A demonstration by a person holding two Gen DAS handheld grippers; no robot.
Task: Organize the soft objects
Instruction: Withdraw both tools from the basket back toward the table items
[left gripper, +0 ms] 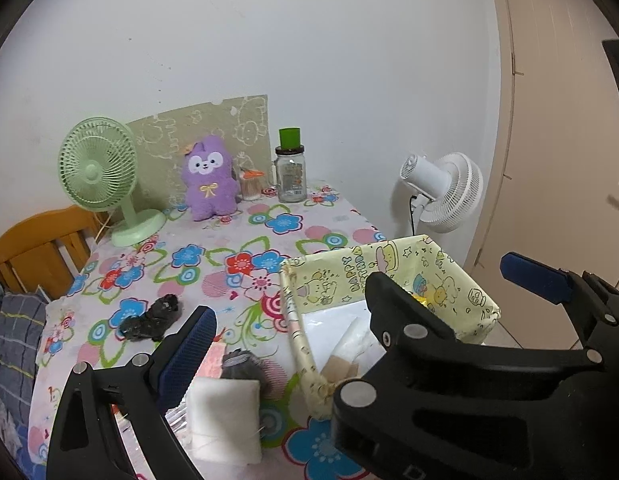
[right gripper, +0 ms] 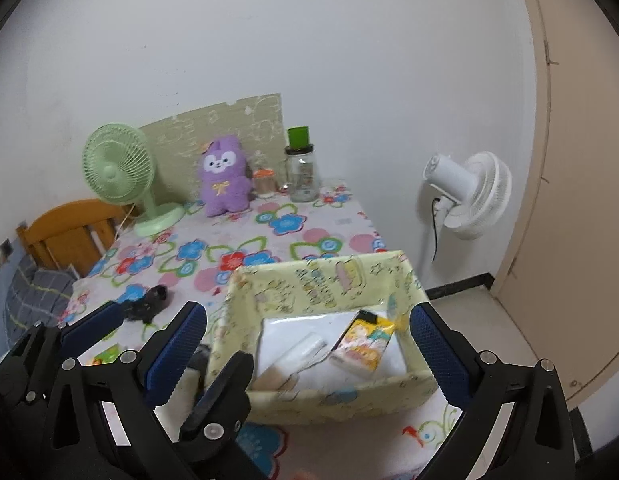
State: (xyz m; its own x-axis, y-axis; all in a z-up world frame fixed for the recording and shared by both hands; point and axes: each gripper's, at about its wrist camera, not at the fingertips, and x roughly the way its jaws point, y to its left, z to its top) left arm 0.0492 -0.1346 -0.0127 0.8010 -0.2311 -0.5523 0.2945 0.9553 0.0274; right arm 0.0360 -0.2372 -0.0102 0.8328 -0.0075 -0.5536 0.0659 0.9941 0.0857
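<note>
A pale yellow cartoon-print box (left gripper: 341, 268) (right gripper: 321, 280) stands on the flowered tablecloth (left gripper: 213, 240). It holds white sheets, a white roll and a yellow packet (right gripper: 365, 346). To its left lie a white soft pad (left gripper: 223, 420), a grey fuzzy ball (left gripper: 241, 362) and a black crumpled soft thing (left gripper: 151, 318) (right gripper: 147, 304). A purple plush (left gripper: 208, 178) (right gripper: 223, 178) sits at the back. My left gripper (left gripper: 305, 320) is open and empty over the box's left wall. My right gripper (right gripper: 305, 332) is open and empty above the box; its black frame (left gripper: 449, 360) overlaps the left one.
At the back stand a green desk fan (left gripper: 97, 172), a glass jar with a green lid (left gripper: 291, 176) and a small tub of sticks. A white fan (left gripper: 445, 192) is mounted beyond the table's right edge. A wooden chair (left gripper: 37, 244) and checked cloth are on the left.
</note>
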